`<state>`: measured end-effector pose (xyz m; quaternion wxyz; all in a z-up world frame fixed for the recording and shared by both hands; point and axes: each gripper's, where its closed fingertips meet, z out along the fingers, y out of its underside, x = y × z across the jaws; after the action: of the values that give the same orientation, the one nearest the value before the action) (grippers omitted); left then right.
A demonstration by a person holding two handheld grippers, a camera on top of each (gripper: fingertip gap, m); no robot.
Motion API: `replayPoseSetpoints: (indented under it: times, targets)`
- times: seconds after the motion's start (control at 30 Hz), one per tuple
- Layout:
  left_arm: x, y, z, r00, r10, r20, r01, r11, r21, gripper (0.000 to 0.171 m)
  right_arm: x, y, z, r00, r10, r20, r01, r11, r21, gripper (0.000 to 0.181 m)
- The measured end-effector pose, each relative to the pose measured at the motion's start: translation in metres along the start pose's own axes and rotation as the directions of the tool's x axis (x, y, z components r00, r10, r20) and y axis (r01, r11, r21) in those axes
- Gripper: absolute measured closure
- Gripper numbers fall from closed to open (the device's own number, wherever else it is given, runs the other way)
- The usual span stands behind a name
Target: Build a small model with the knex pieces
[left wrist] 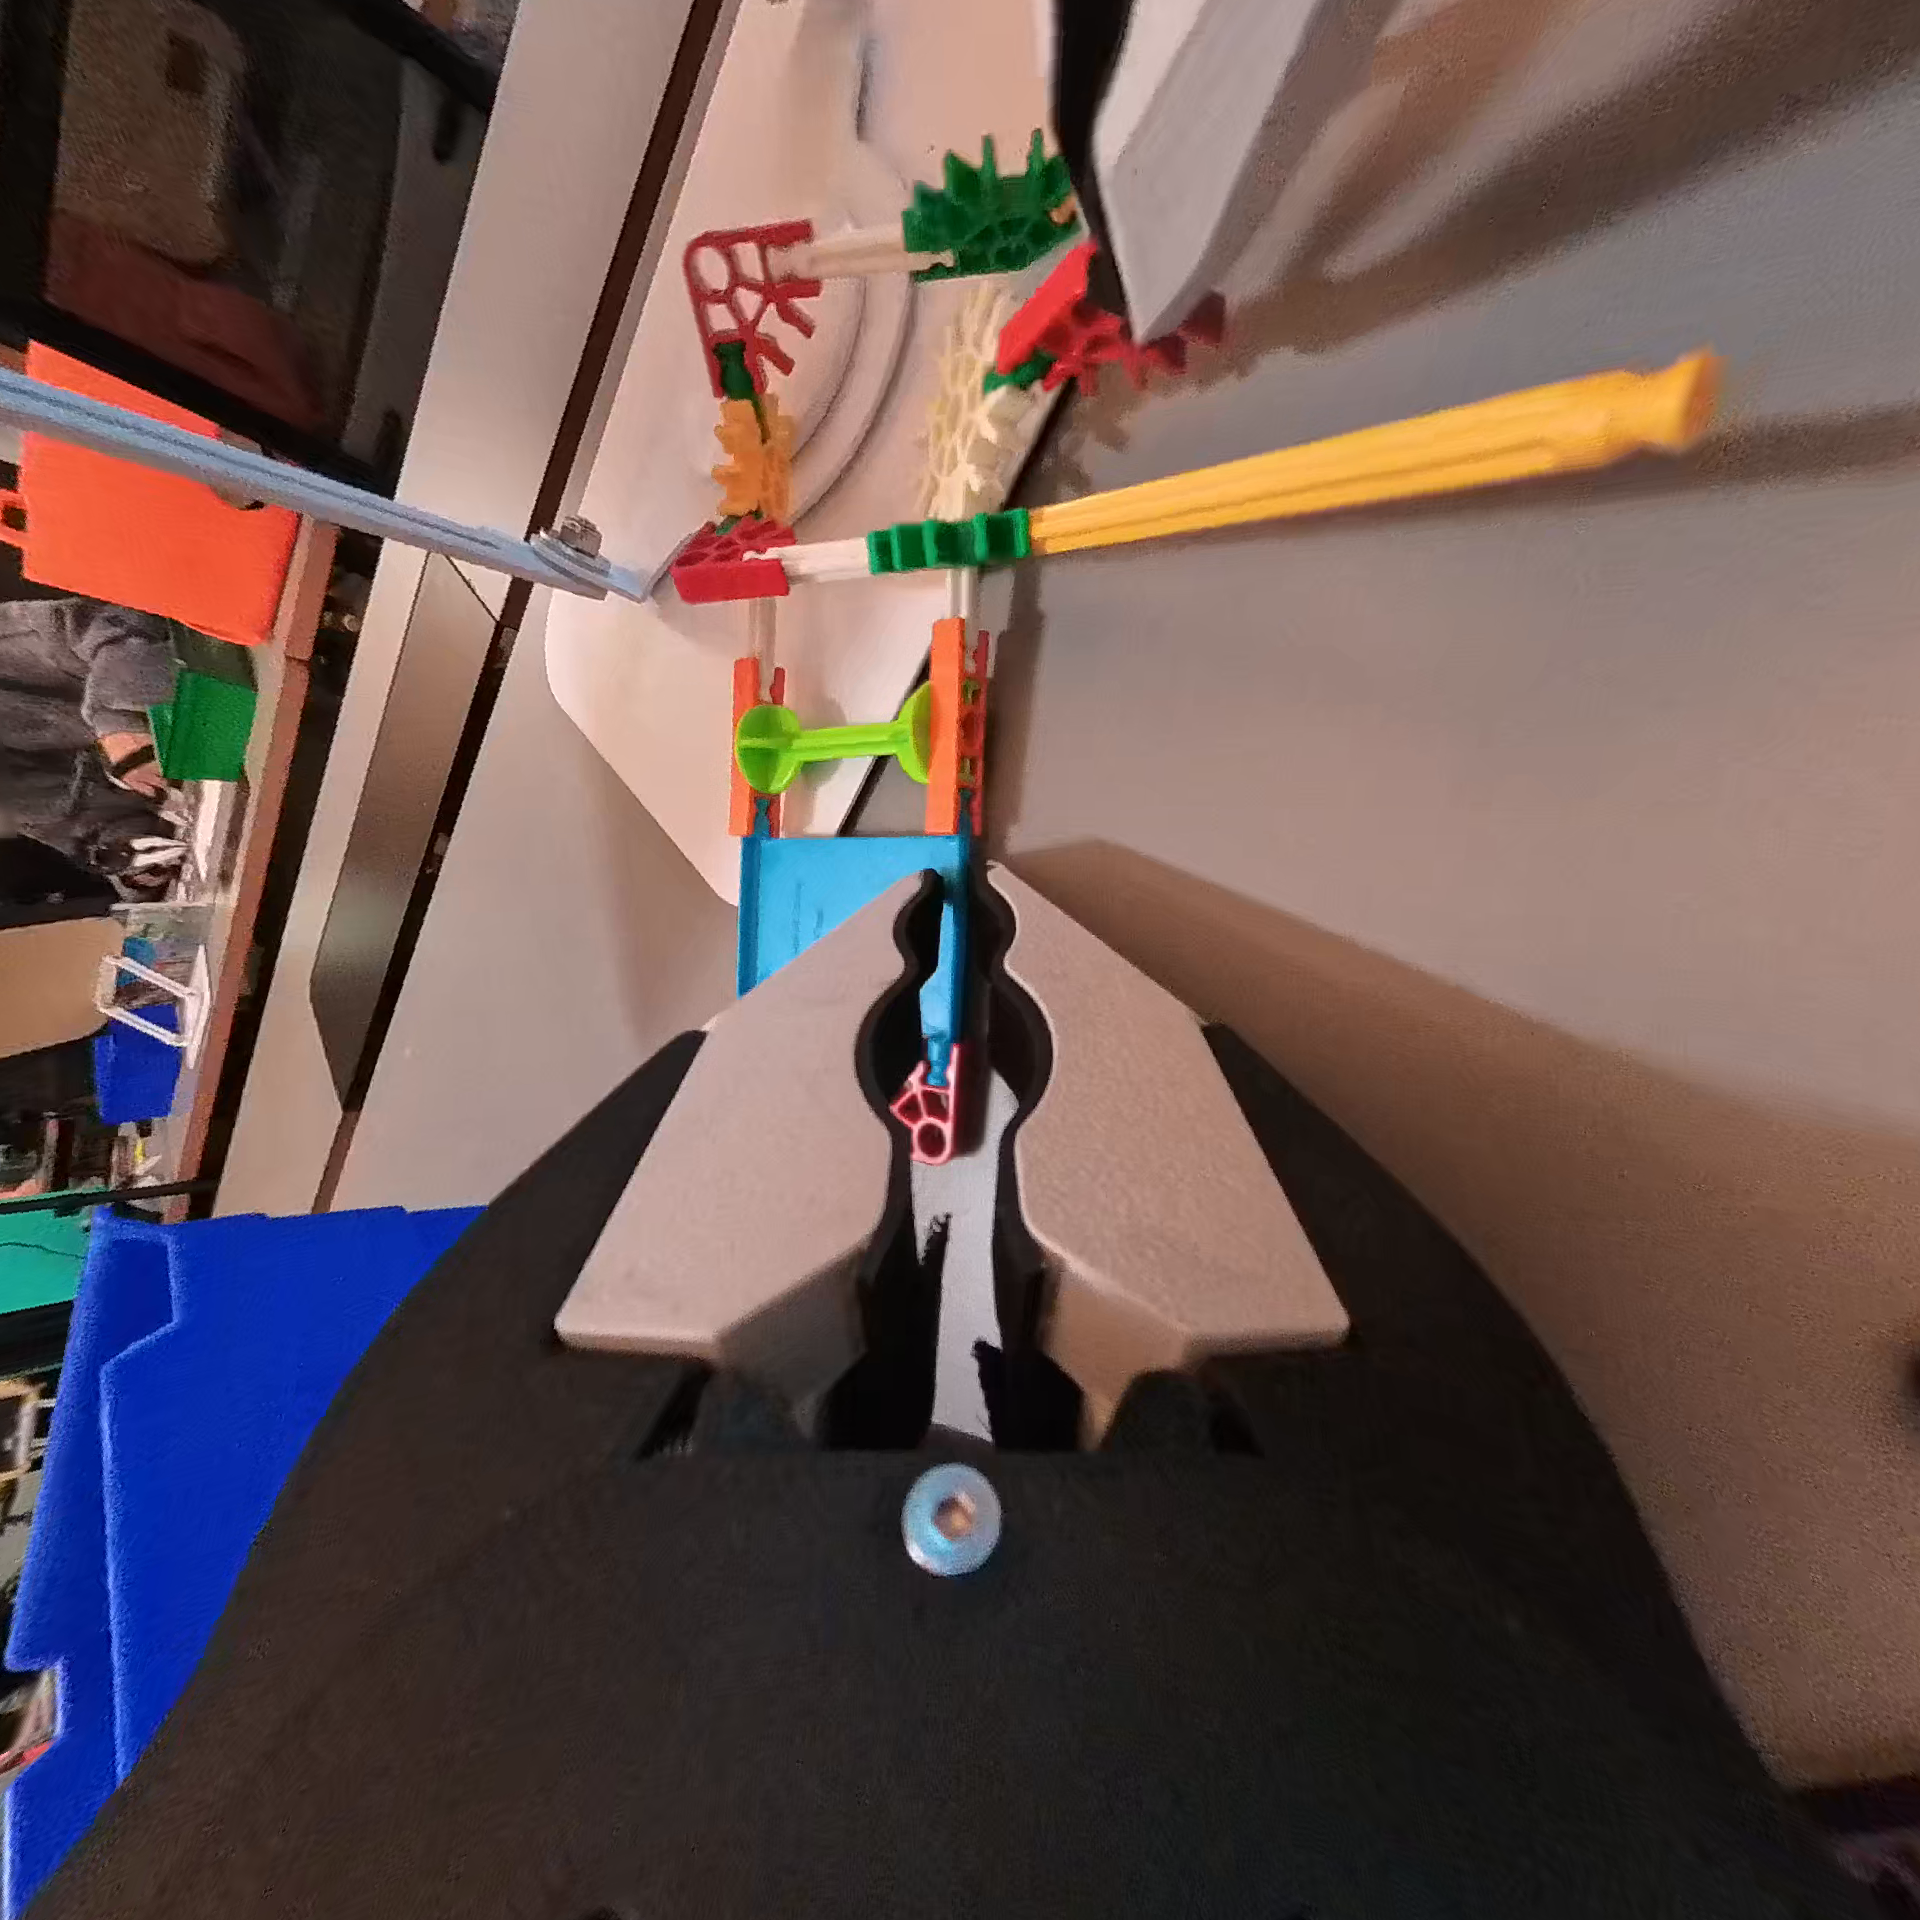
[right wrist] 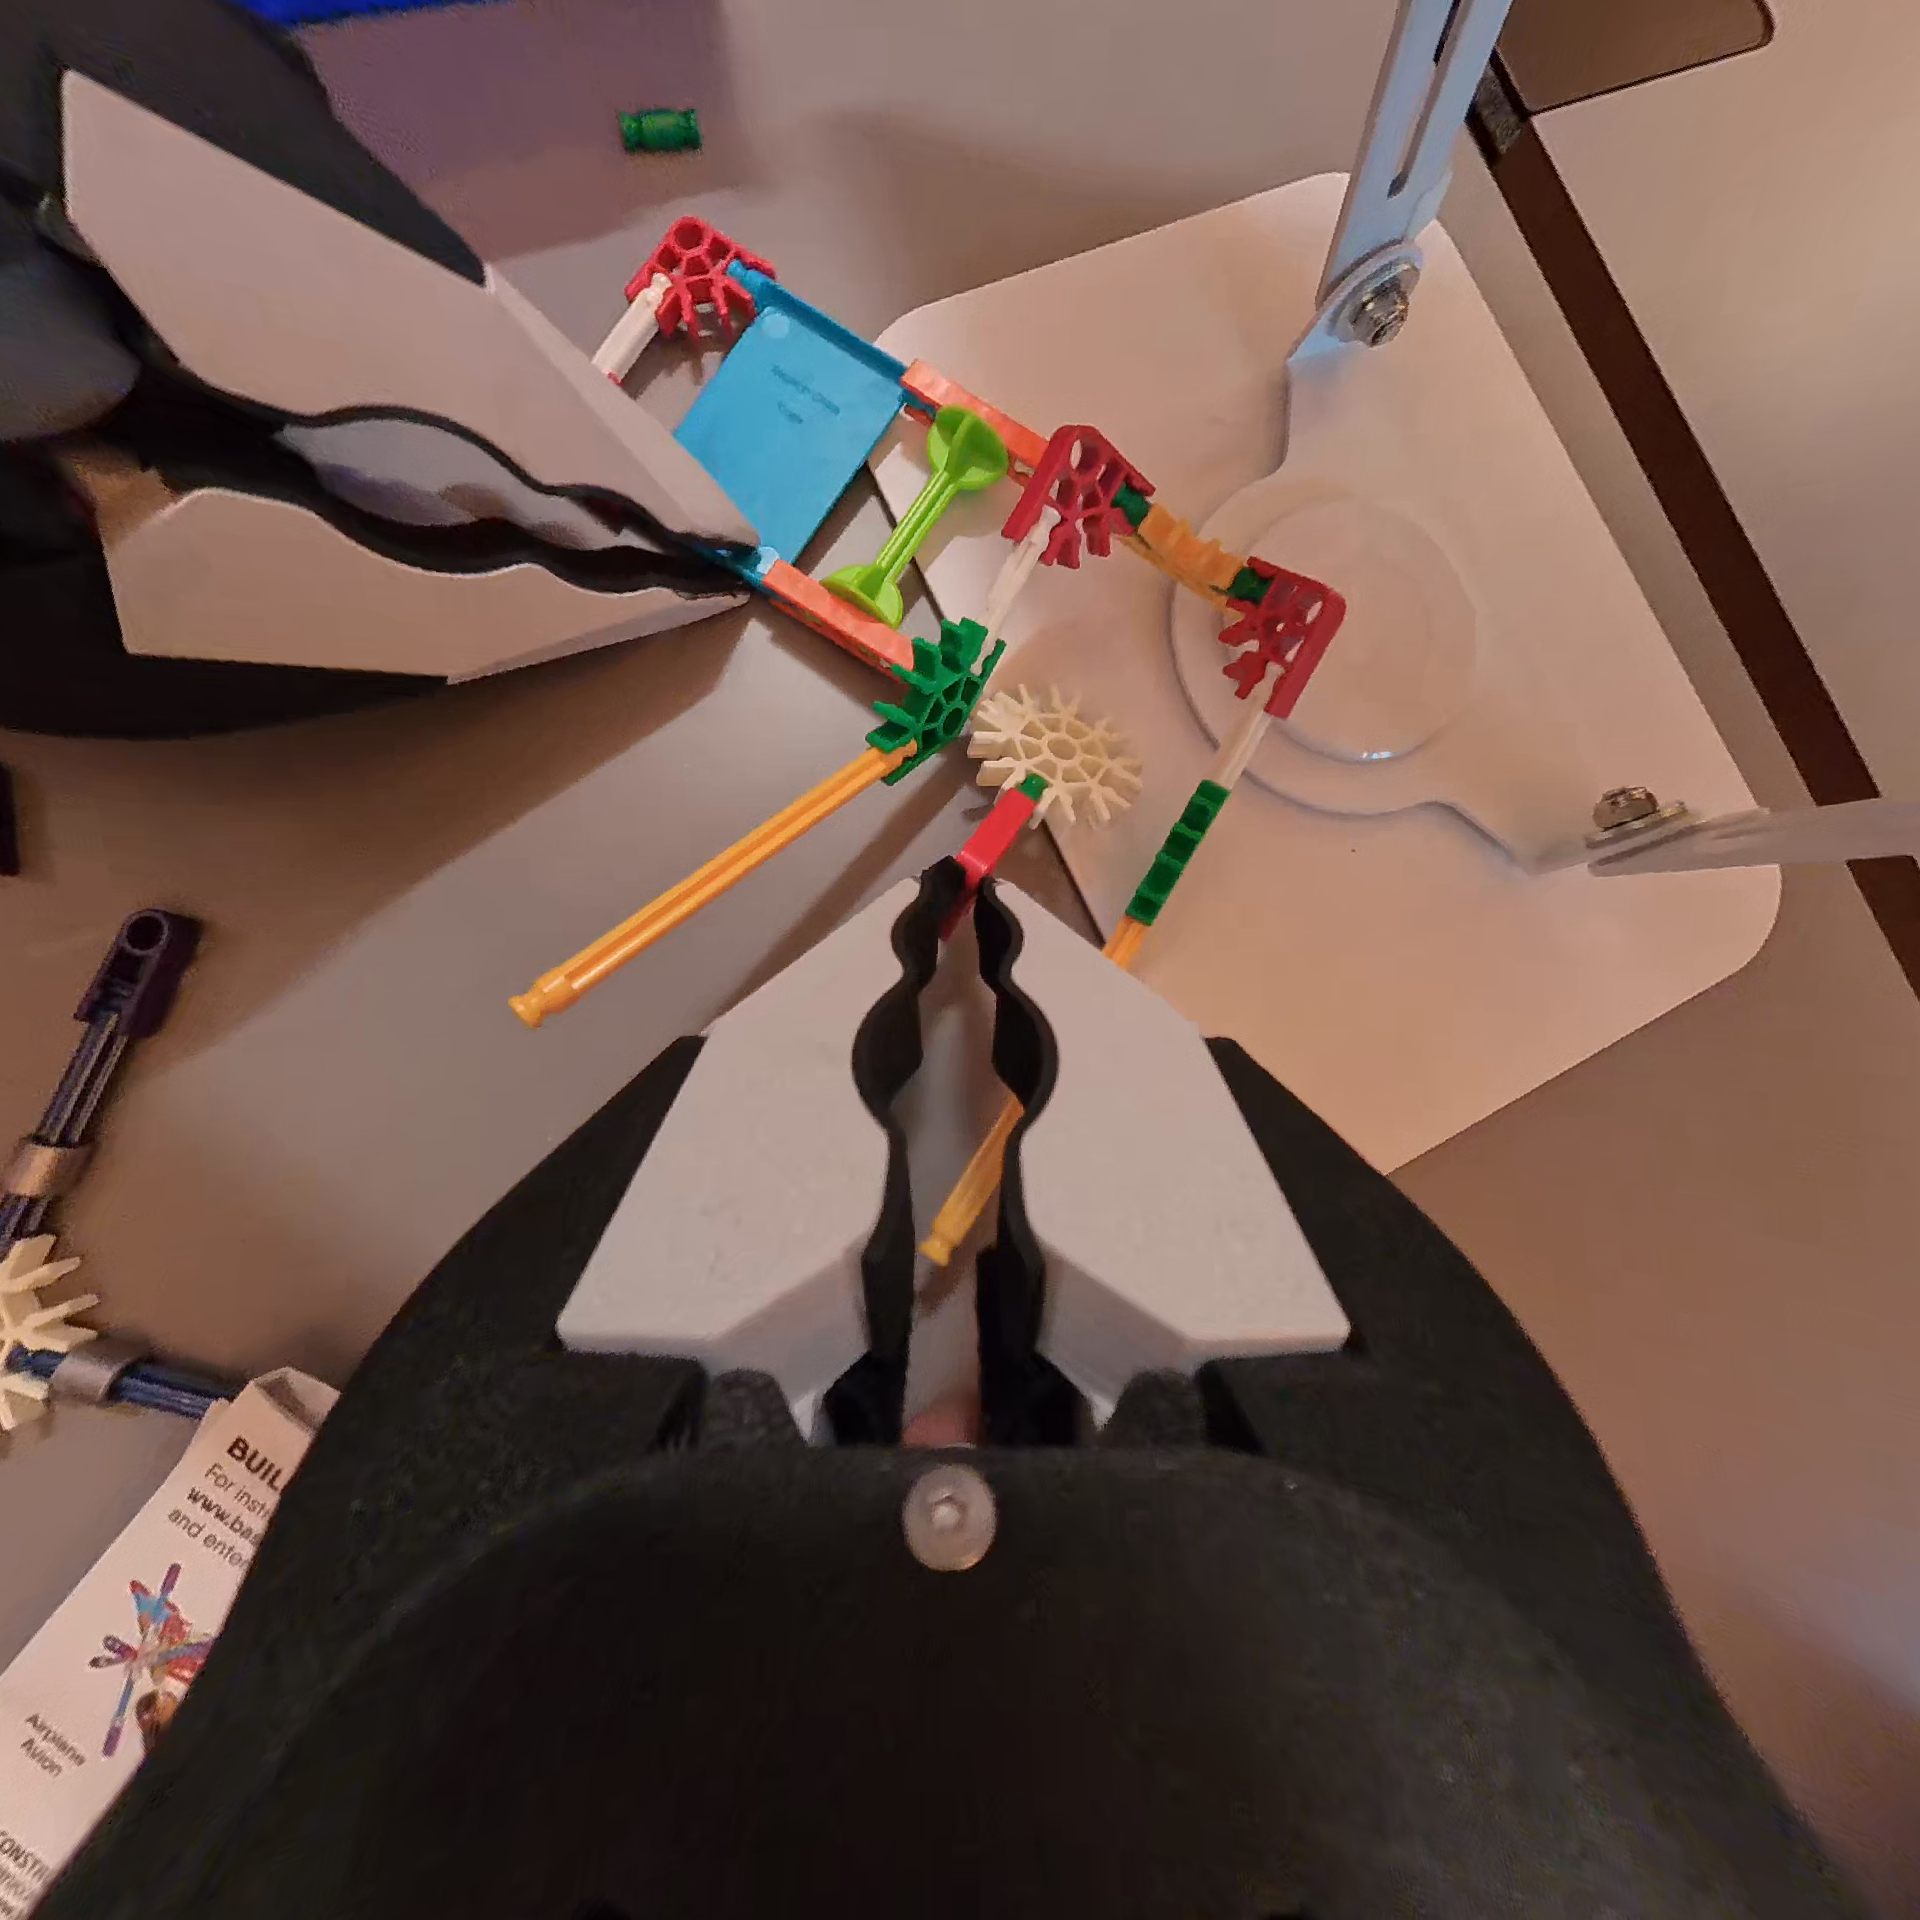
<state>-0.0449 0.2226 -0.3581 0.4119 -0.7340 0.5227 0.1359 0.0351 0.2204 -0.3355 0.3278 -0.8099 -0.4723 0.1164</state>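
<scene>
A rod-and-connector toy frame lies over the table and a white base plate (right wrist: 1455,935). My left gripper (left wrist: 956,883) is shut on the edge of the frame's blue panel (left wrist: 821,914), and a red connector (left wrist: 935,1117) sits between its jaws. It also shows in the right wrist view (right wrist: 743,577), on the panel (right wrist: 790,436). My right gripper (right wrist: 961,883) is shut on a small red connector (right wrist: 992,836) joined by a green stub to a white snowflake connector (right wrist: 1055,753). That connector lies beside the frame's green connector (right wrist: 940,696). A yellow rod (right wrist: 707,883) sticks out from the green connector.
A lime spool (right wrist: 920,520) spans two orange bars. A second yellow rod (right wrist: 971,1184) lies under my right gripper. A loose green piece (right wrist: 660,130), a dark rod assembly (right wrist: 104,1039) and a leaflet (right wrist: 156,1610) lie on the table. A blue bin (left wrist: 208,1455) stands at left. The gap from one gripper's tips to the other's is roughly 9 cm. The lime spool (right wrist: 920,520) sits 4 cm or so from the ends of my left fingers.
</scene>
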Motion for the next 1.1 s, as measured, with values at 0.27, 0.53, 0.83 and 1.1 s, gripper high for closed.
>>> replayPoseSetpoints:
  times: [0.27,0.53,0.83,1.1]
  targets:
    - [0.002,-0.001,-0.001,1.000,0.018,-0.010,-0.018,1.000,0.007,0.170,0.004,-0.015,-0.007,1.000,0.020,0.022,-0.019,0.999,-0.026,0.178]
    - [0.005,-0.003,-0.003,0.999,0.025,-0.030,-0.025,1.000,0.016,0.170,-0.005,-0.004,-0.012,0.992,-0.053,0.116,0.074,0.980,-0.186,0.179]
    - [0.011,-0.004,-0.008,0.997,0.057,-0.050,-0.056,0.998,0.018,0.170,-0.009,0.001,-0.016,0.986,-0.067,0.150,0.100,0.969,-0.224,0.179]
    - [0.006,-0.013,-0.023,0.998,0.023,-0.067,-0.019,0.998,0.064,0.160,-0.021,0.013,-0.016,0.978,-0.093,0.188,0.139,0.959,-0.245,0.181]
